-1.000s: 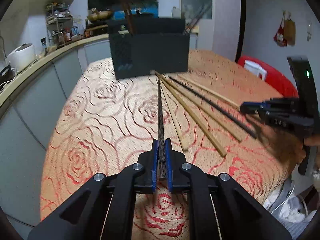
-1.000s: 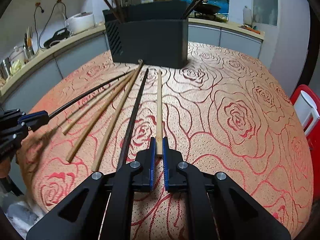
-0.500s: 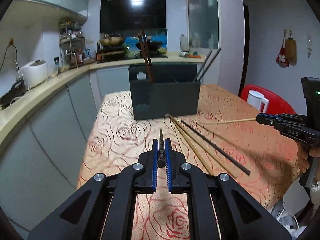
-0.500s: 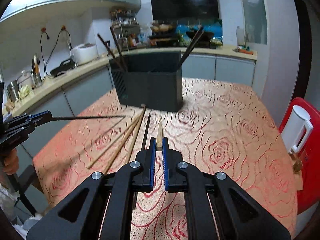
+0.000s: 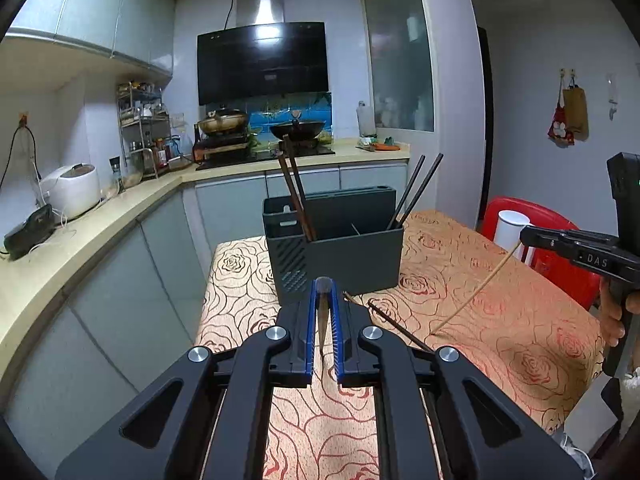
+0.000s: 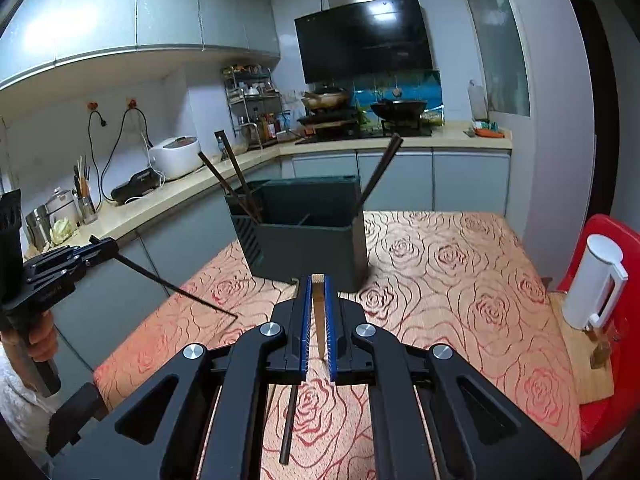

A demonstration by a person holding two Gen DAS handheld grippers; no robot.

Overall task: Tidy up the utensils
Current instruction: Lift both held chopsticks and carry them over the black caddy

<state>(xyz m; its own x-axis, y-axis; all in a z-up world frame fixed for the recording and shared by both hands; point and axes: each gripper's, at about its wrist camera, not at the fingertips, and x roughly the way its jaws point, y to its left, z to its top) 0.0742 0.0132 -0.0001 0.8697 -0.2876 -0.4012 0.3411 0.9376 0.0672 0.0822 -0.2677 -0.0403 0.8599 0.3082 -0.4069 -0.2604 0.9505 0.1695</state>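
Here, both grippers' fingers (image 5: 338, 332) clamp chopsticks; only the right view shows a kettle (image 6: 596, 282).

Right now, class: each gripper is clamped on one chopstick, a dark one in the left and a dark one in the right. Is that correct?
Not quite. The left gripper does hold a dark chopstick, but the right gripper holds a pale wooden chopstick; the left wrist view shows it plainly.
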